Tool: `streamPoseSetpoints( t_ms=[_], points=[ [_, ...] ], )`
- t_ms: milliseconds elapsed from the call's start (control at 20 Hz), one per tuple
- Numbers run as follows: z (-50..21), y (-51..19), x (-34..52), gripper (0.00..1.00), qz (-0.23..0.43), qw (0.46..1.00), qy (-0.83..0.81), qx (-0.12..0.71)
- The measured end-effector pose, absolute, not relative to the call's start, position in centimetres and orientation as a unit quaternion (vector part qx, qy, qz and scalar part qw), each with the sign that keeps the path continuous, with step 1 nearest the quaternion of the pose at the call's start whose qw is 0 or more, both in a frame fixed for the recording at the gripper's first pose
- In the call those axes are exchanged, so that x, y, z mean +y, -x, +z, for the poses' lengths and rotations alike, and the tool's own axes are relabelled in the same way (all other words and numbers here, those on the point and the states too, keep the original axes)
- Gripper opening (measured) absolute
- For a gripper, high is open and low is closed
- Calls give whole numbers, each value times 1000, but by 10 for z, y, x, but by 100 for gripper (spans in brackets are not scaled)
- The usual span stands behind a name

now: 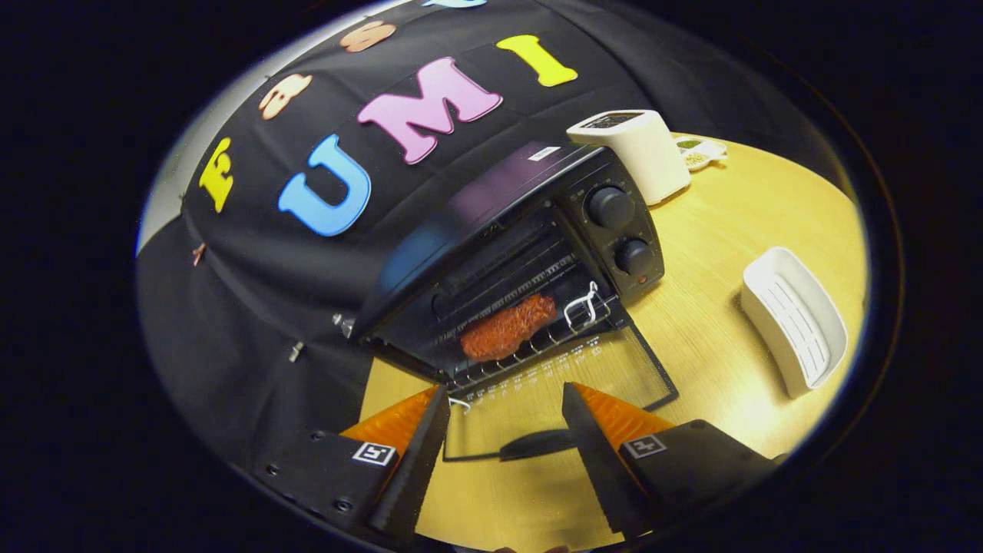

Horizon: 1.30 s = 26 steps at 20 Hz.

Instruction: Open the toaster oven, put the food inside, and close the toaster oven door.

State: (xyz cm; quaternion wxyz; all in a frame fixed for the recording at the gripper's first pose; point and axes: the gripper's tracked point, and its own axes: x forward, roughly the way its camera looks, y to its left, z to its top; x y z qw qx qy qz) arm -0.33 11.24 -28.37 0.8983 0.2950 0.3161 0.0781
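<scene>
On the desk (729, 230), hard against the booth wall, the toaster oven (530, 253) stands with its glass door (568, 376) dropped flat toward the gripper (507, 399). Food (507, 329), a reddish-brown breaded piece, already lies on the wire rack (553, 338) inside the oven, near the rack's front edge. So open and load look done; step in hand is closing the door.

Gripper is released: fingers spread wide, nothing between them, one each side of the door's outer end. Door handle (537, 444) sits between the fingers, slightly nearer the right one; can't tell if either touches it.

Next move, as I read it: get under or onto the handle and swing the door up on its hinge until it meets the oven front. Needs an arc, not a straight push, else the oven may slide on the desk. Rack hook (584, 307) sticks up near the front of the opening; could foul the door.

Writing: small white sticker (544, 153) on the oven top, too small to read. Fine print along the door's hinge edge, illegible. No brand readable.

Also on the desk: white toaster (637, 153) behind the oven, white tray (795, 319) toward the right edge.
</scene>
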Motion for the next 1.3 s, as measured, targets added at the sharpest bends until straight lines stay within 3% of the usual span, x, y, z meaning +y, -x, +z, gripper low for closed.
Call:
streamPoseSetpoints(
  t_ms=[50,400,1300],
  points=[
    [-286,11,114,96,81,905,-268,319],
    [-336,58,122,98,79,905,-146,393],
    [-401,39,147,99,60,896,-69,434]
  ],
)
